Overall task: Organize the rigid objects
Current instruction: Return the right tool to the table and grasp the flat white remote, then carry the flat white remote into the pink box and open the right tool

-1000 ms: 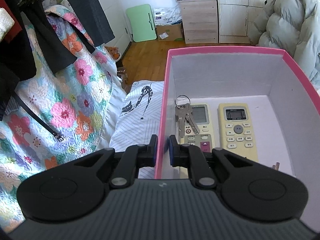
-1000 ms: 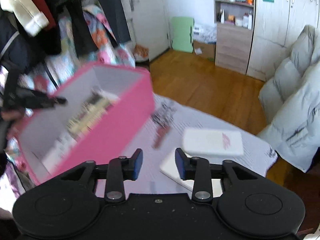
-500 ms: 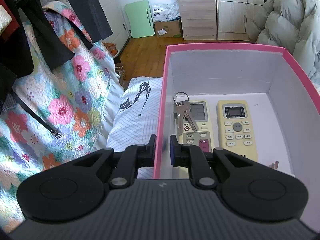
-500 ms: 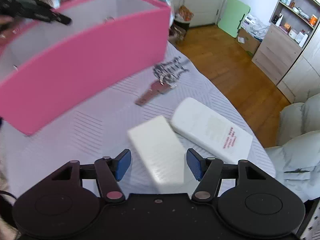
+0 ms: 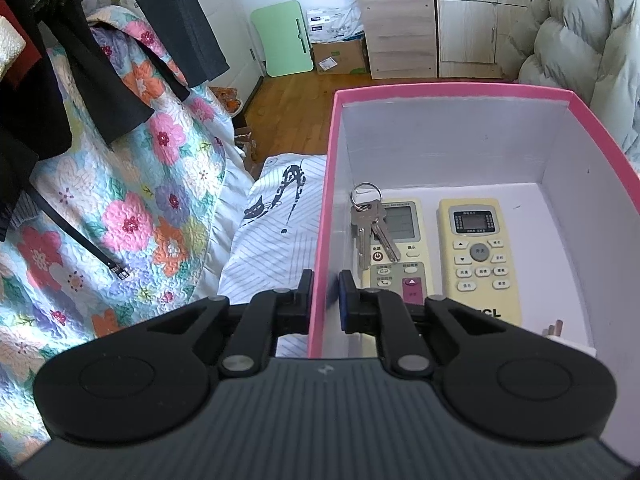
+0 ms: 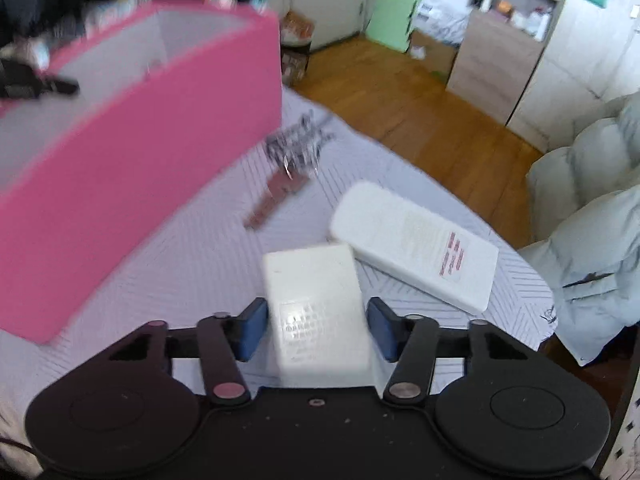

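White power bank [image 6: 318,312], a smooth rounded slab, lies on the striped bedsheet [image 6: 192,264], long axis pointing away between the right gripper [image 6: 317,330]'s closing, not yet touching pads. Left gripper [image 5: 325,300] stays clenched on the pink box [image 5: 320,240]'s cardboard wall.

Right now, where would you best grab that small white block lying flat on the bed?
Probably across its two long sides, coming down from above. The white block lies flat, its narrow width already between the closing fingers of the right gripper, its far corner touching the larger white remote.
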A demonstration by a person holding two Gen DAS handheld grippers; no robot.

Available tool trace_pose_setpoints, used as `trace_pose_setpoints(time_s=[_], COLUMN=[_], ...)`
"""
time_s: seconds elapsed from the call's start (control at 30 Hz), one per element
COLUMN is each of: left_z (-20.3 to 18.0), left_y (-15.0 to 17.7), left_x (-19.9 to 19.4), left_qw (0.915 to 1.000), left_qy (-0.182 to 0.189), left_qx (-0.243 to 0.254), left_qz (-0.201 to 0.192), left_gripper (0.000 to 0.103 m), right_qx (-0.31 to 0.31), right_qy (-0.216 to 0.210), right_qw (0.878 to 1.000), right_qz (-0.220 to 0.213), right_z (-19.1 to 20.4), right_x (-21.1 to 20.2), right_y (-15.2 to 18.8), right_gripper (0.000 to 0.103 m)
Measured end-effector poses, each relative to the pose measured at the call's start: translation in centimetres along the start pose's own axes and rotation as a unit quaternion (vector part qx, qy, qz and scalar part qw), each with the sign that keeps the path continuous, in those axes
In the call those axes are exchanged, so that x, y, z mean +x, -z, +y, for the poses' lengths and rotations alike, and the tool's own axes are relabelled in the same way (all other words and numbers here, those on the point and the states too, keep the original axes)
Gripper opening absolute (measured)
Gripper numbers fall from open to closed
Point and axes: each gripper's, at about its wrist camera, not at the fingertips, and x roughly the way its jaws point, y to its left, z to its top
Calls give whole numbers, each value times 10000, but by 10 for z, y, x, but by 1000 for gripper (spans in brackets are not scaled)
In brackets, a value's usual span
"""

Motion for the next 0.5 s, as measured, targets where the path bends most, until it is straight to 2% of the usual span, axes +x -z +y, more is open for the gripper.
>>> trace_pose_setpoints(time_s=[0.3,0.5], left_z=[2,2], left_y=[0,-1], left_x=[0,0], left_qw=[10000,10000], left_qy=[-42,-36], left_qx=[52,39], left_qz=[0,-4], left_gripper=[12,12], right_qx=[363,264], right_qy=[289,349], right_qw=[9910,9795], right_qz=[-1257,-1966], right_z=[26,45], right_x=[-70,-100], right_y=[14,-5], right_gripper=[58,57])
